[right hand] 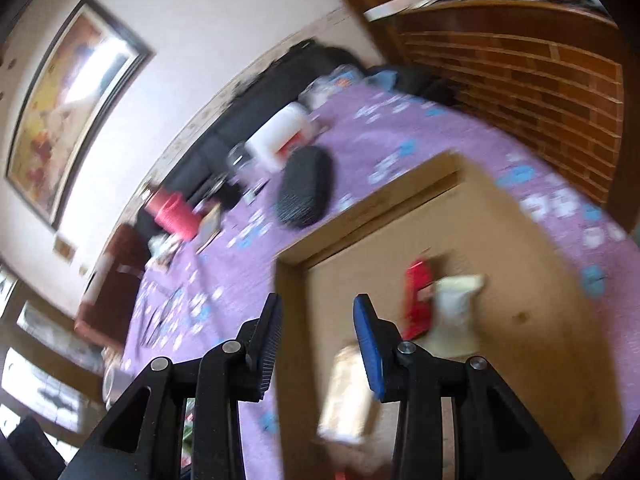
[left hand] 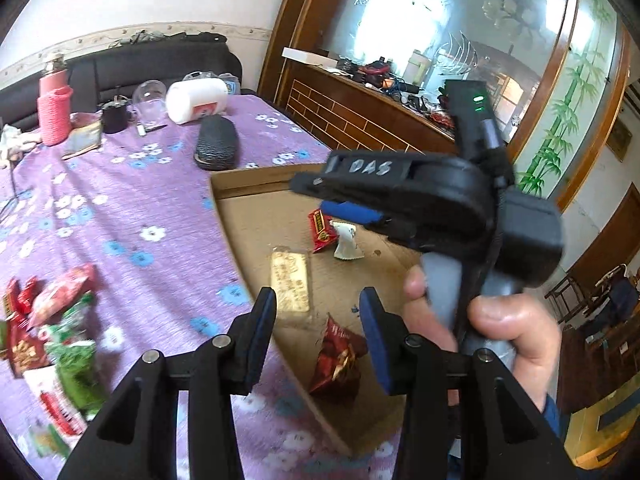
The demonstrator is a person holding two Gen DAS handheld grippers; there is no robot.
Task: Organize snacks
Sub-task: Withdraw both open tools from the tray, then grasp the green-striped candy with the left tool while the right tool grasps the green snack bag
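A purple flowered cloth (left hand: 132, 216) is covering the table, with a shallow cardboard tray (left hand: 248, 196) lying on it. Inside the tray are sitting 4 snacks: a gold packet (left hand: 290, 282), a red packet (left hand: 322, 230) touching a white packet (left hand: 347, 242), and a dark red packet (left hand: 338, 360). More snack packets (left hand: 48, 332) are lying piled on the cloth. The left gripper (left hand: 318, 320) and right gripper (right hand: 318, 326) are both hovering spread, pinching nothing.
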